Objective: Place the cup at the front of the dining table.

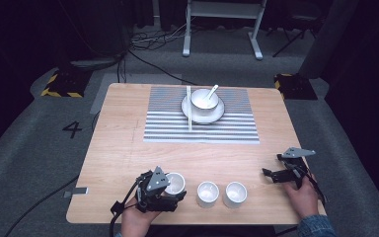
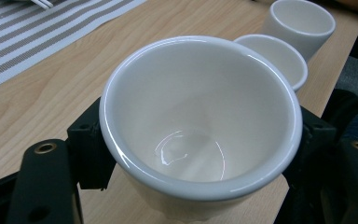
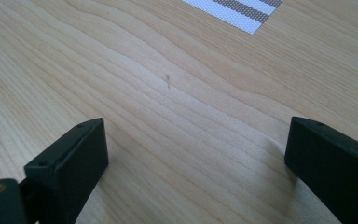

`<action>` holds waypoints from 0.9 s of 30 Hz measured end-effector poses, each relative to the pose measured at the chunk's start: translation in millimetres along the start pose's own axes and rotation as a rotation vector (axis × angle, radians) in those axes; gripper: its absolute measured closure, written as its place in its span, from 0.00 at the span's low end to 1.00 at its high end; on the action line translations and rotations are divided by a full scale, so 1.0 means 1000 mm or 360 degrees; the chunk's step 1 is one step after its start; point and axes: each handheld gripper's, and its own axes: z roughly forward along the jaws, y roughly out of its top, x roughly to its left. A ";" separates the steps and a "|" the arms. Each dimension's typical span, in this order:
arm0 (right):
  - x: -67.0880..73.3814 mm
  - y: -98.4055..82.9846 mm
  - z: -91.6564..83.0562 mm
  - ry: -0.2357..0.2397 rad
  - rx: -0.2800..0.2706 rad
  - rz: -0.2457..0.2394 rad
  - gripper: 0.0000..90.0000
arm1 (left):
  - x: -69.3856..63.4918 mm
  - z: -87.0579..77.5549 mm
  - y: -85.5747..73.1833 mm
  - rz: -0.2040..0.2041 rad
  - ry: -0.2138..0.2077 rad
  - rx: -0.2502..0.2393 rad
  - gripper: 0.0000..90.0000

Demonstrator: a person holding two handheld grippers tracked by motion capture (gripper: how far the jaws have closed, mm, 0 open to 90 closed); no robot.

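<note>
Three white cups stand in a row near the table's front edge. My left gripper (image 1: 171, 190) is shut on the leftmost cup (image 1: 175, 181). In the left gripper view that empty cup (image 2: 200, 107) sits between the two black jaws of the left gripper (image 2: 200, 144), which press on both its sides. The middle cup (image 1: 208, 193) (image 2: 277, 58) and the right cup (image 1: 236, 193) (image 2: 300, 21) stand free beside it. At the front right my right gripper (image 1: 272, 166) (image 3: 196, 158) is open over bare wood, with nothing between its jaws.
A grey striped placemat (image 1: 202, 129) (image 3: 235, 9) lies at the table's far middle. On it stand a white plate (image 1: 218, 114) holding a bowl (image 1: 203, 100) with a spoon (image 1: 212, 90), and chopsticks (image 1: 189, 111) lie alongside. A white frame (image 1: 222, 19) stands on the floor beyond.
</note>
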 end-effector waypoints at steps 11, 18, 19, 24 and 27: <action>0.000 0.000 0.000 0.0000 0.0000 0.0000 0.07 | 0.007 -0.010 0.021 -0.0036 -0.0015 -0.0041 0.30; 0.000 0.000 0.000 -0.0001 -0.0001 0.0001 0.07 | 0.014 -0.015 0.034 -0.0027 -0.0005 -0.0071 0.30; 0.000 0.000 0.000 -0.0001 -0.0001 0.0000 0.07 | 0.015 -0.016 0.036 -0.0019 0.0000 -0.0071 0.30; 0.000 0.000 0.000 -0.0001 -0.0001 0.0001 0.07 | 0.021 -0.019 0.047 -0.0018 -0.0008 -0.0104 0.30; 0.000 0.000 0.000 -0.0001 -0.0001 0.0001 0.07 | 0.025 -0.020 0.055 -0.0022 0.0002 -0.0119 0.30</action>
